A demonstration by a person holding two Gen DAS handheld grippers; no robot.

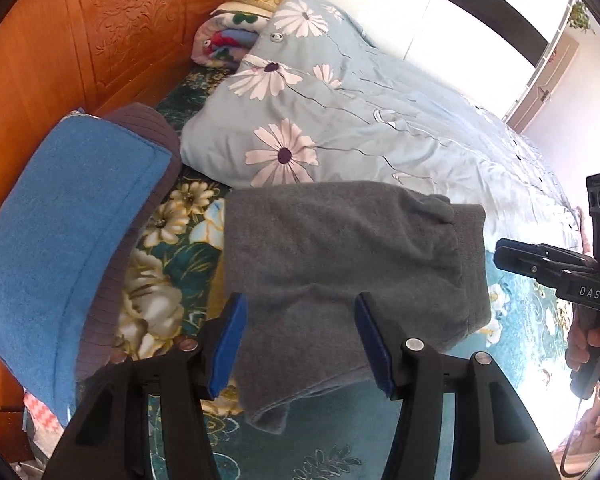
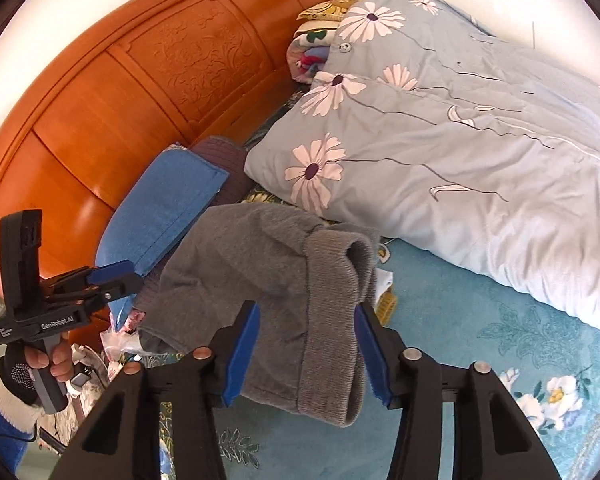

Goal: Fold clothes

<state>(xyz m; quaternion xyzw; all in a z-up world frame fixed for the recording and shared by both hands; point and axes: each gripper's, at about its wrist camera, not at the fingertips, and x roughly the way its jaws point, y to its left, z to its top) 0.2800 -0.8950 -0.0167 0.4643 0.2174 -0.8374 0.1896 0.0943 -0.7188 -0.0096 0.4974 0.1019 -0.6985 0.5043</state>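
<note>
A folded grey knit garment (image 1: 340,264) lies on the floral teal bedsheet (image 1: 172,256); in the right wrist view (image 2: 284,292) its ribbed hem faces me. My left gripper (image 1: 300,344) is open, with its blue pads either side of the garment's near edge, above it. My right gripper (image 2: 306,352) is open over the ribbed hem end. Each gripper shows in the other's view: the right one (image 1: 540,264) at the garment's right, the left one (image 2: 112,280) at its left.
A blue pillow (image 1: 60,232) on a brown cushion (image 1: 148,128) lies against the wooden headboard (image 1: 60,40). A pale blue daisy-print duvet (image 1: 340,112) is bunched behind the garment. Folded colourful bedding (image 1: 228,36) sits in the far corner.
</note>
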